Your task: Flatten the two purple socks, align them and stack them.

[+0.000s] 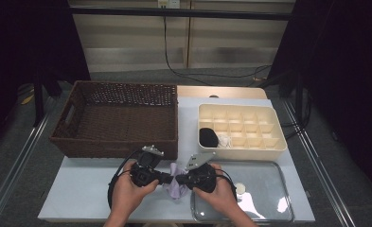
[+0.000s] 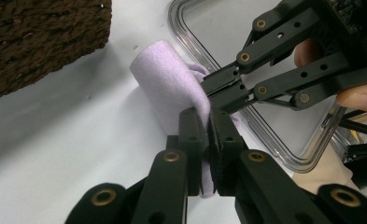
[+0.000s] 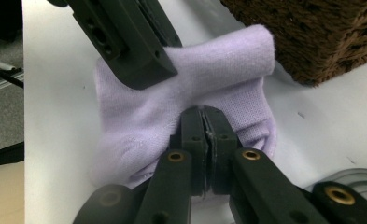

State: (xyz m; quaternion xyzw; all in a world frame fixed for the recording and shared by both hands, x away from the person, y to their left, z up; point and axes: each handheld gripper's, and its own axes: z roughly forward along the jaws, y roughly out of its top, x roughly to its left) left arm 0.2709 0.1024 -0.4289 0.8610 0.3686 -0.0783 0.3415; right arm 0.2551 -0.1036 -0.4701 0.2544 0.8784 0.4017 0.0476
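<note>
Sock: a pale lilac sock (image 3: 204,84) of soft, fine-knit fabric, bunched and folded over on itself, with a rounded rolled end toward the wicker basket.
Sock's place: on the white table top (image 1: 84,189) near the person's edge, between the two grippers, just in front of the basket's near right corner and just left of the clear tray.
Left gripper: the left gripper (image 2: 208,140) has its jaws pinched narrow on a fold of the sock; lilac cloth shows between the pads and hangs out below them.
Right gripper: the right gripper (image 3: 203,135) is clamped nearly together on another fold of the same sock, cloth bulging to either side of the tips.
Hands: each gripper is held in a hand (image 1: 127,191), forearms coming in from the table's near edge; the two grippers face each other, tips close together.
Basket: a dark brown wicker basket (image 1: 75,137), left of centre.
Tray: a clear tray (image 1: 269,208) with rounded corners at the near right.
Organiser: a cream divided box (image 1: 278,142) behind the tray, with a black rolled item (image 1: 208,137) and a white one (image 1: 224,140) in its near-left compartments.
</note>
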